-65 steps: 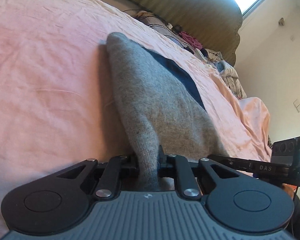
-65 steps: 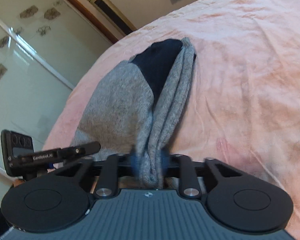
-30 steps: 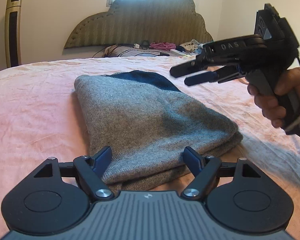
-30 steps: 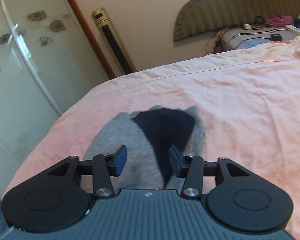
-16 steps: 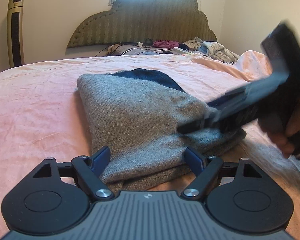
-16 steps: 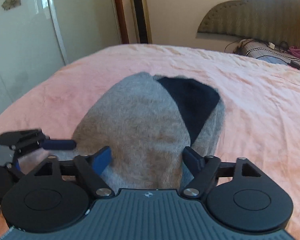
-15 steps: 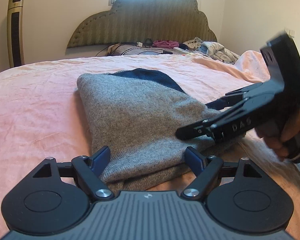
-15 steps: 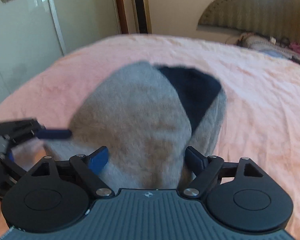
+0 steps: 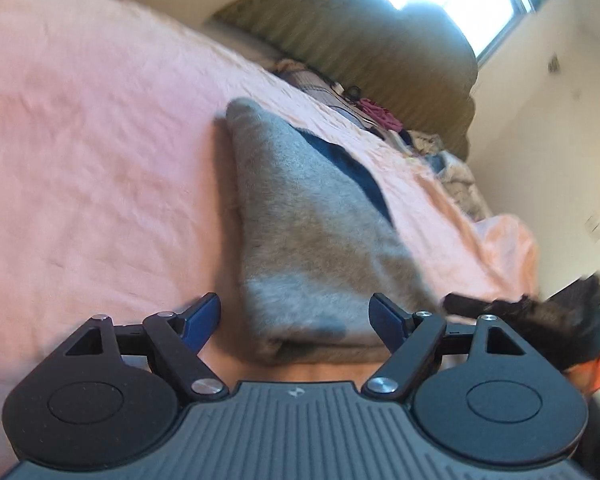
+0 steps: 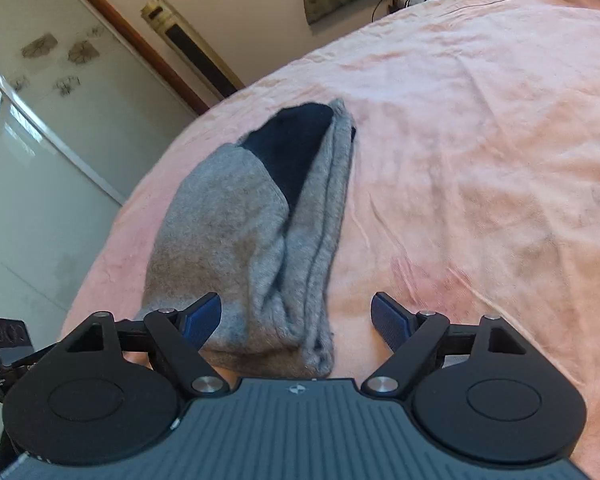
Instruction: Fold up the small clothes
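A folded grey knit garment (image 9: 312,236) with a dark navy part (image 9: 348,168) lies on the pink bedsheet (image 9: 92,160). My left gripper (image 9: 296,320) is open, its blue pads either side of the garment's near left corner, holding nothing. In the right wrist view the same garment (image 10: 240,240) shows its stacked folded edges and navy part (image 10: 296,148). My right gripper (image 10: 296,320) is open around the garment's near right corner, empty. The right gripper shows blurred at the right edge of the left wrist view (image 9: 540,312).
A padded green headboard (image 9: 380,48) and a pile of clothes and cables (image 9: 380,120) are at the bed's far end. A glass wardrobe door (image 10: 40,140) and a tall floor-standing unit (image 10: 192,48) stand beyond the bed's left side.
Both grippers have let go of the garment and opened since 2.2 s ago. In the last half second both have tilted and dropped low to the garment's near corners.
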### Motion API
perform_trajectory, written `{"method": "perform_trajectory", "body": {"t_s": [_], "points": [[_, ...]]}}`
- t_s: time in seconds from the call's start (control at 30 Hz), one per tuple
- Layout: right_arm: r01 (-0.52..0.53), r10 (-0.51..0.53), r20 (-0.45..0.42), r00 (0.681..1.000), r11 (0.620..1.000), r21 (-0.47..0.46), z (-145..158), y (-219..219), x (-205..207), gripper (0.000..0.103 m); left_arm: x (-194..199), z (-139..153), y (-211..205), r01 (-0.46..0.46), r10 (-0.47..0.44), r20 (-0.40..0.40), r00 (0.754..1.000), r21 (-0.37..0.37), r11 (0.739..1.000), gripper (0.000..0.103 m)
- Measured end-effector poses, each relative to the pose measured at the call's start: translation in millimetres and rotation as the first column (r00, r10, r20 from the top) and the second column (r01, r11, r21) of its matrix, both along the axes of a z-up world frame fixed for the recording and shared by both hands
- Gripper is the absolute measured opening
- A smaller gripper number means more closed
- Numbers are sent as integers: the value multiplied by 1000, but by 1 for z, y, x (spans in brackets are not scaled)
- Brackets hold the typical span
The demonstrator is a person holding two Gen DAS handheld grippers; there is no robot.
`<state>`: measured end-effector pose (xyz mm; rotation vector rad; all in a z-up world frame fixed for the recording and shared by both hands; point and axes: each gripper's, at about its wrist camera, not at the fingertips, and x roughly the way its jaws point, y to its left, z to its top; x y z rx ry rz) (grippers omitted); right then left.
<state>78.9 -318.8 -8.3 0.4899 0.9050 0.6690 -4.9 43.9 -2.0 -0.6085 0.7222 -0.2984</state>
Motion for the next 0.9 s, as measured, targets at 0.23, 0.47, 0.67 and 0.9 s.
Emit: {"method": "perform_trajectory", "body": {"t_s": [0.23,0.47,0.67,0.9], "points": [[-157,155,-44,987,987,-36,-5,30,12,24,28,-13,-3,51,-59,-115,992,-73,996,12],[-256,256,-7,967,966,17,4,3,-41,23,-26,5,-7,171,-166,-51,985,101,980,15],[-101,98,72,993,994,44,25,-18,-40,82,-49,41,-10,58,-98,104,990,335,940,55],[-103,89,164,982,991,82,65,52,54,84,-7,57,-89,115,-302,256,918,558,822,85]]}}
